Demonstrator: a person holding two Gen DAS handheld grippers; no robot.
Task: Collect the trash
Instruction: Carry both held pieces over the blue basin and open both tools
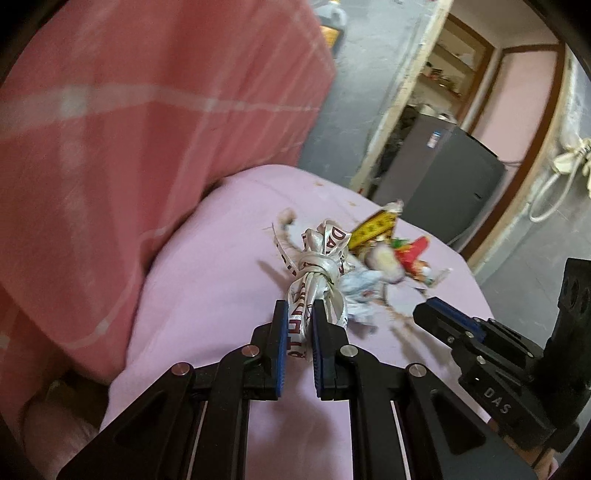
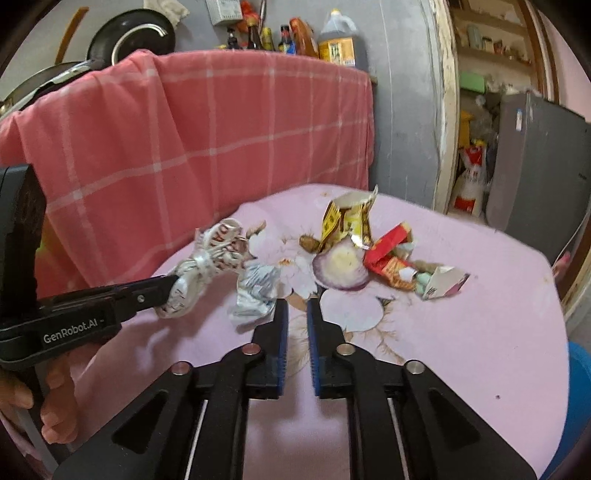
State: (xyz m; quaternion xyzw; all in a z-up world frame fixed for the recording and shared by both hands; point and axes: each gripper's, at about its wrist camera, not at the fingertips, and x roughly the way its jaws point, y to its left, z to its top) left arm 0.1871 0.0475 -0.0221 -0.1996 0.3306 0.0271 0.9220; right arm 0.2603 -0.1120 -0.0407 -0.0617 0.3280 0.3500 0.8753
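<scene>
Two black grippers with blue pads fill the foreground: the left gripper [image 1: 298,314], marked "GenRobot.AI", is clenched on one knotted white ribbon [image 1: 317,273] printed with red letters, while the right gripper [image 2: 297,314], marked "DAS", stands slightly parted and empty. On the pink tablecloth [image 2: 461,332] beyond lie one crumpled white wrapper [image 2: 255,291], one yellow carton [image 2: 347,221], one onion half [image 2: 341,267] and one red packet [image 2: 389,254].

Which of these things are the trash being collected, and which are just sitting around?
Part of the job:
- knotted white ribbon, pinched in the left tool
- crumpled pale wrapper
- yellow packet
- red wrapper
- onion half

Just lying about:
- pink checked cloth
- bottles
- pan
- grey fridge
</scene>
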